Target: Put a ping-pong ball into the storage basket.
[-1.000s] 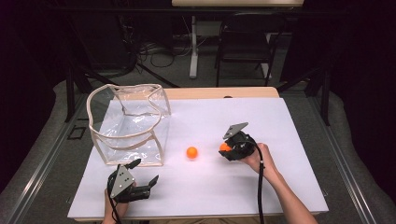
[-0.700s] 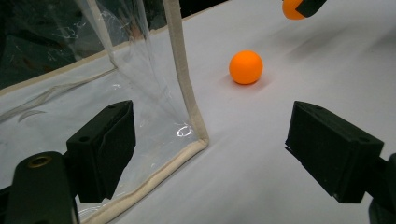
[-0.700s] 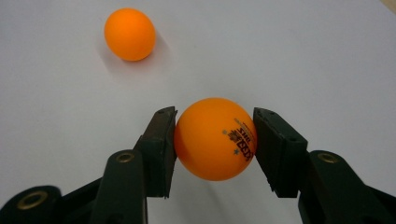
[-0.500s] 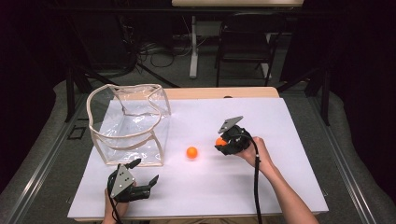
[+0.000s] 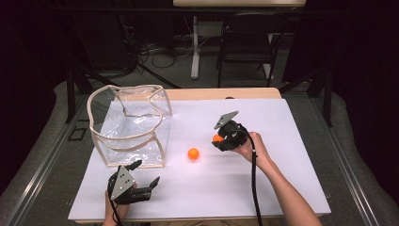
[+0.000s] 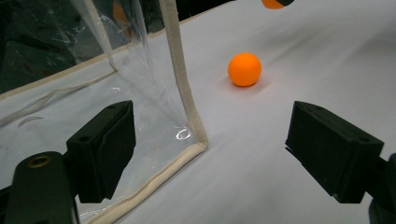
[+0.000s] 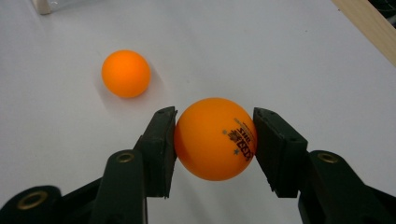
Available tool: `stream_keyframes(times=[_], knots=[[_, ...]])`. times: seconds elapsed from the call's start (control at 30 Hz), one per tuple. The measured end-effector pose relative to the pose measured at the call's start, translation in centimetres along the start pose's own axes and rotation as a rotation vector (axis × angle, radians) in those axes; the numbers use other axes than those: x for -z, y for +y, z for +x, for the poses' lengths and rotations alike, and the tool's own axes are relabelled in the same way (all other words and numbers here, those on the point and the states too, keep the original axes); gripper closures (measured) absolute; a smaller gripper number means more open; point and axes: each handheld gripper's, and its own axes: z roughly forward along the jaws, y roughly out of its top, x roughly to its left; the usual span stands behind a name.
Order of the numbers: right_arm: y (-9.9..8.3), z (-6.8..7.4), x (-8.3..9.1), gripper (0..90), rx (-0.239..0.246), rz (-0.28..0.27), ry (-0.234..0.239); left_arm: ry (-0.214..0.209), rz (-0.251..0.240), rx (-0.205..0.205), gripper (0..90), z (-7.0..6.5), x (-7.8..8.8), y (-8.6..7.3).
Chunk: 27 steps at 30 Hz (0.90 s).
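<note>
Right gripper (image 7: 215,140) clamped on printed orange ball (image 7: 215,138), pads across middle. Ball light, smooth, rolls easily, dents under hard squeeze. Left gripper (image 6: 212,154) wide open, empty.

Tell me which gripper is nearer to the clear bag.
Left. The left gripper sits open just in front of the clear bag, by its near corner. The right gripper is farther off across the table, holding an orange ball.

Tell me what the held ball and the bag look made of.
Held ball: likely hard plastic, matte orange, smooth with printed lettering, like a ping-pong ball. Bag: clear, glossy, flexible plastic film, judging by glints and wrinkles, with beige fabric-like edging.
</note>
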Motion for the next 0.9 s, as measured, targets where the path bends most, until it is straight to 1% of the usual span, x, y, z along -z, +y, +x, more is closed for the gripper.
stream_keyframes(times=[0.1, 0.17, 0.2, 0.33, 0.47, 0.6, 0.9], knots=[[0.4, 0.0, -0.3, 51.3, 0.0, 0.002, 0.003, -0.008, 0.01, -0.001, 15.8, 0.0, -0.1, 0.0], [0.7, 0.0, -0.4, 51.3, 0.005, 0.001, 0.002, -0.004, 0.013, -0.01, 15.8, 0.0, -0.1, 0.0], [0.9, 0.0, -0.5, 51.2, 0.012, 0.001, 0.001, -0.005, 0.012, -0.01, 15.8, 0.0, 0.0, 0.0], [1.5, 0.1, -0.6, 51.2, 0.013, -0.004, 0.005, -0.007, 0.011, -0.001, 15.8, 0.0, -0.1, -0.1], [2.2, 0.0, -0.6, 51.2, 0.019, -0.01, 0.008, -0.005, 0.014, -0.007, 15.8, -0.1, -0.1, 0.0], [2.8, 0.1, -0.8, 51.3, 0.025, -0.011, 0.012, -0.004, 0.011, -0.005, 15.8, 0.0, -0.1, -0.1], [3.7, 0.1, -1.3, 51.3, 0.036, -0.009, 0.026, 0.0, 0.014, -0.008, 15.8, 0.0, -0.1, 0.0]])
